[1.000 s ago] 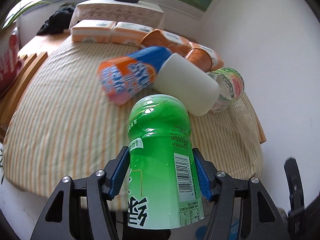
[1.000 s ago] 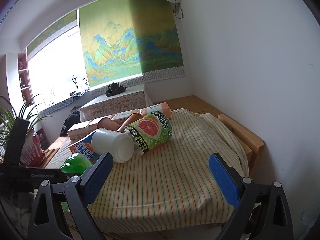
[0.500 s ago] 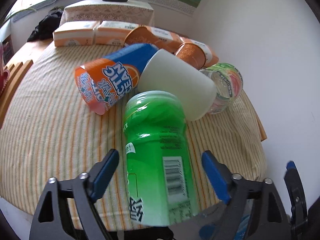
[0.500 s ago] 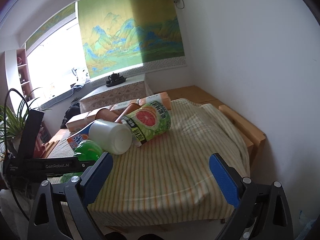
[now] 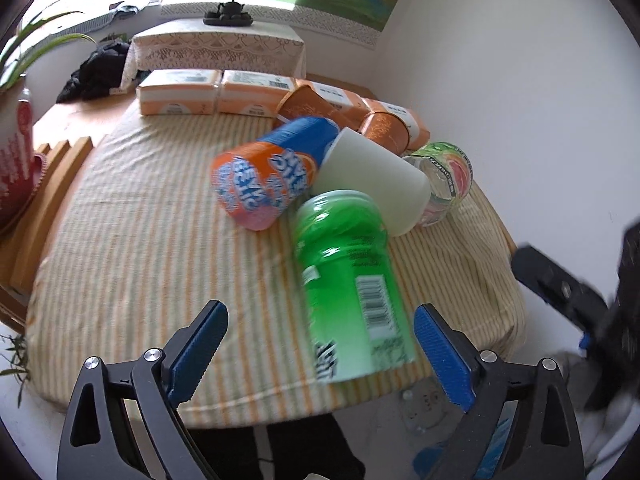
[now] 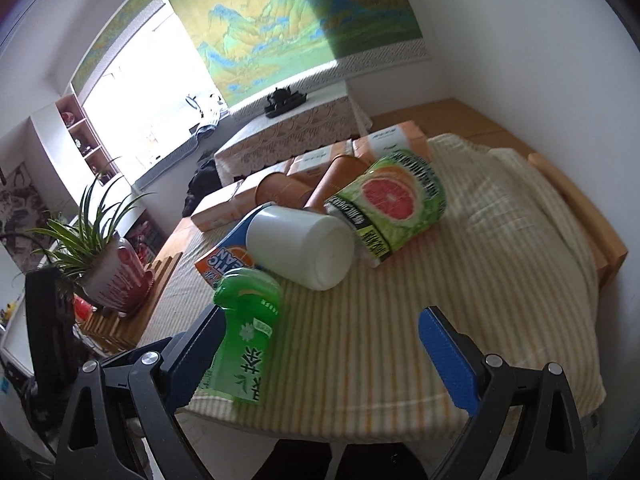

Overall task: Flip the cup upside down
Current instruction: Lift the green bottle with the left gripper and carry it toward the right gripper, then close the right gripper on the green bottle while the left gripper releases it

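Observation:
A green cup [image 5: 352,292] lies on its side on the striped cloth near the table's front edge, its closed end toward the pile; it also shows in the right wrist view [image 6: 244,336]. My left gripper [image 5: 320,356] is open and empty, just behind the cup's open end, not touching it. My right gripper [image 6: 316,356] is open and empty, to the right of the green cup. A white cup [image 5: 372,184] lies on its side behind the green one, also in the right wrist view [image 6: 300,248].
An orange-and-blue cup [image 5: 272,176], a grapefruit-print cup [image 6: 392,204] and two brown cups [image 5: 308,108] lie tipped in a pile. Orange boxes [image 5: 180,96] line the back. A potted plant [image 6: 108,260] stands left. The table's front edge [image 5: 280,408] is close.
My left gripper let go of the green cup, opened wide and drew back. The cup now lies on the cloth. My right gripper swung down and left toward the table.

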Motion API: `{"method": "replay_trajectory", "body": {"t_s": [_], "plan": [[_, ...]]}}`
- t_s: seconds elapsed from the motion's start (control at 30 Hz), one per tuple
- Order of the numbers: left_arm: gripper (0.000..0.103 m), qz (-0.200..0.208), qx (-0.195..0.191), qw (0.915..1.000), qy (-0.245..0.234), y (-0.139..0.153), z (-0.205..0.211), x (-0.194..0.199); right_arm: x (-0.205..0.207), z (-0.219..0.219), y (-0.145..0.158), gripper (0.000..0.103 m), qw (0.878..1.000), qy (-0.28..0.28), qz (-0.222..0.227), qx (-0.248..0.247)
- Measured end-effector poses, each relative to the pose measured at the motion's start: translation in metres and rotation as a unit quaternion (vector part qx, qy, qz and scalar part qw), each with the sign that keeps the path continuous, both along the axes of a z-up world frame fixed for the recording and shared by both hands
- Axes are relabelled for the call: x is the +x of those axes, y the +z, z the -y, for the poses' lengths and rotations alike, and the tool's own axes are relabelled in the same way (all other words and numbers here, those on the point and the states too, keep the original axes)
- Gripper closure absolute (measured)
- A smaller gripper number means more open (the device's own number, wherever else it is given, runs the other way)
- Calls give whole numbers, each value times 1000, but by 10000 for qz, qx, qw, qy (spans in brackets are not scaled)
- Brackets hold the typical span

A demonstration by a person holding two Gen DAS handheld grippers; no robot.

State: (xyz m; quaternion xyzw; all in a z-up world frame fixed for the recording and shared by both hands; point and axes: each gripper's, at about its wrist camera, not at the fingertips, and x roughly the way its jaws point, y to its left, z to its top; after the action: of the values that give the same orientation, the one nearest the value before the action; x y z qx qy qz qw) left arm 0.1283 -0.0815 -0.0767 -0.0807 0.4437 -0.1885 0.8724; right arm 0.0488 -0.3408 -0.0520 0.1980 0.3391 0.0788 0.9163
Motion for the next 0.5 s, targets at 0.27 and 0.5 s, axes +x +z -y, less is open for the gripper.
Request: {"method": "replay_trajectory", "body": {"t_s": [0.27,0.5], "plan": [[6,380,774,9960,252,-4,-41,-30,43,-19,2,8,9962,473,-693,239],[6,576,1103,9898,692,-9,-77,-44,84,-47,1,8,9865,883,-1371,115]]}}
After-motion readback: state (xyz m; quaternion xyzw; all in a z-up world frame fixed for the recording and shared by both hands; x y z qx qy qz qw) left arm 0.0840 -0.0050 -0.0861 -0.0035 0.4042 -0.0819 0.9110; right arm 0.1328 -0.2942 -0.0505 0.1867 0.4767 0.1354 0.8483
